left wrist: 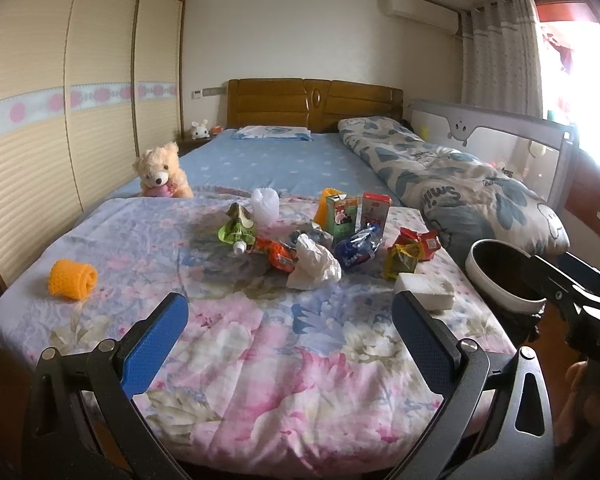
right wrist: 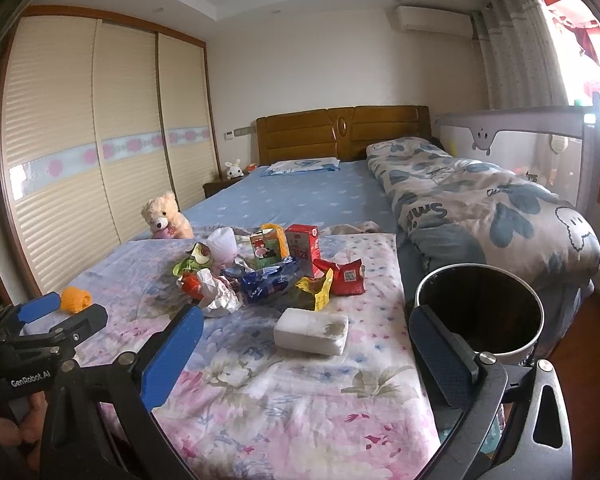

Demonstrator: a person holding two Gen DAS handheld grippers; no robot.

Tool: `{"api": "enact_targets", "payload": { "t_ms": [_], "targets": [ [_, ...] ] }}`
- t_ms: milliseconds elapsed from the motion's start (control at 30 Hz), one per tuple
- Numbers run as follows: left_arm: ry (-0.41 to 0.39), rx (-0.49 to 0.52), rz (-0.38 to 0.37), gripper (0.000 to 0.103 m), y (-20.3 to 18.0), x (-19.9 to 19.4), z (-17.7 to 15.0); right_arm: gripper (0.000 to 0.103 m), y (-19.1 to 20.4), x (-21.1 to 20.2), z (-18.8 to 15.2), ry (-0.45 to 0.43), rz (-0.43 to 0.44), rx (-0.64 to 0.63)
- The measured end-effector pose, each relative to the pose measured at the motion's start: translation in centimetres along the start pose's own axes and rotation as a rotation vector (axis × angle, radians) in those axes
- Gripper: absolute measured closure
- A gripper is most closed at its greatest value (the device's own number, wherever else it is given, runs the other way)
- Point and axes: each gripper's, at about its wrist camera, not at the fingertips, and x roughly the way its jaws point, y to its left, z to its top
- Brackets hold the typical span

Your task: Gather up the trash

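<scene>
Your left tool [left wrist: 290, 326] and right tool [right wrist: 306, 344] gape wide, empty; "GenRobot.AI" marks the left tool, "Smile" the rolled quilt [right wrist: 480, 200].

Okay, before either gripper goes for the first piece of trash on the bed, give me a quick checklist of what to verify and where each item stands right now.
1. Left gripper open and empty: ok, jaws wide, nothing between them.
2. Right gripper open and empty: ok, the same.
3. Trash bin within view and open-topped: ok, it stands beside the bed at the right edge; whether anything is inside, cannot tell.
4. Trash pile uncovered on the floral quilt: ok, wrappers, cartons and crumpled tissue lie bunched together.
5. White foam block apart from the pile: ok, nearest the right gripper.
6. Teddy bear clear of the trash: ok, well behind at left.
</scene>
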Motion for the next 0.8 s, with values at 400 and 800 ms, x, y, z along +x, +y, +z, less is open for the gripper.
{"api": "enact_targets", "payload": {
  "t_ms": [400, 800],
  "targets": [
    [-0.004, -0.002, 0.001, 0.0, 0.0, -0.01, -0.13, 0.0, 0.21, 0.16, -0.23, 0.0, 0.016, 0.009],
    [-0.003, -0.001, 0.002, 0.0, -0.14, 0.01, -0.27, 0.0, -0.06, 0.28, -0.44, 0.007, 0.023, 0.021]
  ]
}}
